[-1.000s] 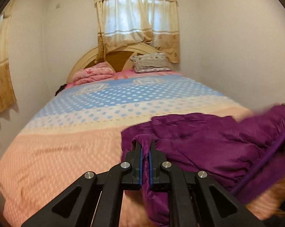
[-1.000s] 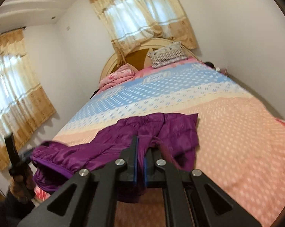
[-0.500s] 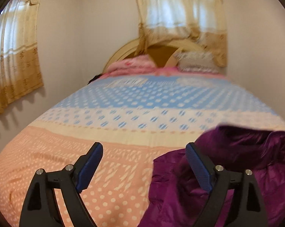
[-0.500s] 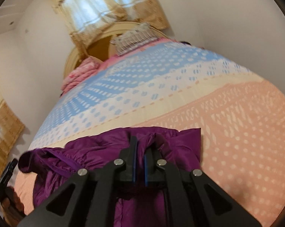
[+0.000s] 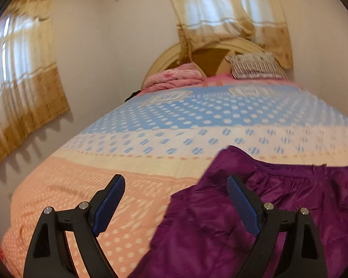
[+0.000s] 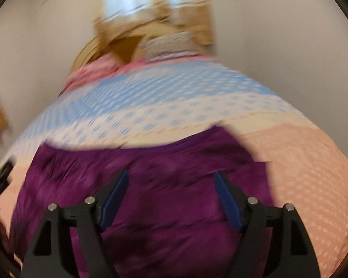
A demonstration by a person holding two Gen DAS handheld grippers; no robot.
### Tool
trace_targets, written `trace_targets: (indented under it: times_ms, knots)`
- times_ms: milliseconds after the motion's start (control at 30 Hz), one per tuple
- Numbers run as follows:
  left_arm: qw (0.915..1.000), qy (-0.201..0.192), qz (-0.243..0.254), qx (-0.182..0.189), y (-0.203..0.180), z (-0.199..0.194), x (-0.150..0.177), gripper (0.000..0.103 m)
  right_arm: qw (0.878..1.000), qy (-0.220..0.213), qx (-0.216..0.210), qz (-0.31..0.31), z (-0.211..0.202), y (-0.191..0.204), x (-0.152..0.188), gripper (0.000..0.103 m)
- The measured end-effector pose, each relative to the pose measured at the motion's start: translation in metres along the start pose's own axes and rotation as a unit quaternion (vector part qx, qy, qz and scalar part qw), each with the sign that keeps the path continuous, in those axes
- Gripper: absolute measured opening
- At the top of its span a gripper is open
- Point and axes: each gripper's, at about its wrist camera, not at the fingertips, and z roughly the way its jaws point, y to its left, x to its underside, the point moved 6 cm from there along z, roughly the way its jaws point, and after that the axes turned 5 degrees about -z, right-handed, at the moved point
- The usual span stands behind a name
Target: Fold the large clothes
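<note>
A purple padded jacket (image 5: 278, 199) lies spread on the near end of the bed (image 5: 174, 125). In the left wrist view my left gripper (image 5: 175, 185) is open and empty above the jacket's left edge, its left finger over bare bedspread. In the right wrist view, which is blurred by motion, the jacket (image 6: 150, 173) fills the foreground. My right gripper (image 6: 171, 181) is open and empty just above its middle.
The bedspread has peach, cream and blue dotted bands. A folded pink blanket (image 5: 174, 78) and a grey pillow (image 5: 255, 66) lie at the headboard. Curtained windows (image 5: 23, 69) are on the left and far walls. A wall runs close along the bed's right side.
Both grippers have let go of the jacket: the left opened half a second ago, the right just now. The jacket has dropped flat onto the bed. The right view swings fast.
</note>
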Motion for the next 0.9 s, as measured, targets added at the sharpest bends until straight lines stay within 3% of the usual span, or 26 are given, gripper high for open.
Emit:
trace_targets:
  times_ms: [133, 233, 333, 700, 900]
  knots:
    - [0.9984, 0.035, 0.012, -0.043, -0.005, 0.041, 0.008, 0.090, 0.998, 0.031, 0.033, -0.042, 0.039, 0.011, 0.000, 0.078]
    - [0.9937, 0.086, -0.019, -0.069, 0.012, 0.077, 0.026, 0.090, 0.996, 0.042, 0.064, -0.036, 0.064, -0.008, -0.001, 0.078]
    - [0.9881, 0.138, -0.050, -0.046, 0.018, 0.097, 0.045, 0.090, 0.997, 0.041, 0.064, -0.011, 0.073, -0.021, 0.004, 0.079]
    - [0.9878, 0.147, -0.002, -0.053, -0.005, 0.104, 0.052, 0.092, 0.995, 0.055, 0.081, 0.025, 0.076, -0.031, 0.015, 0.082]
    - [0.9847, 0.168, -0.005, -0.048, -0.002, 0.110, 0.057, 0.096, 0.993, 0.071, 0.094, 0.024, 0.082, -0.032, 0.015, 0.086]
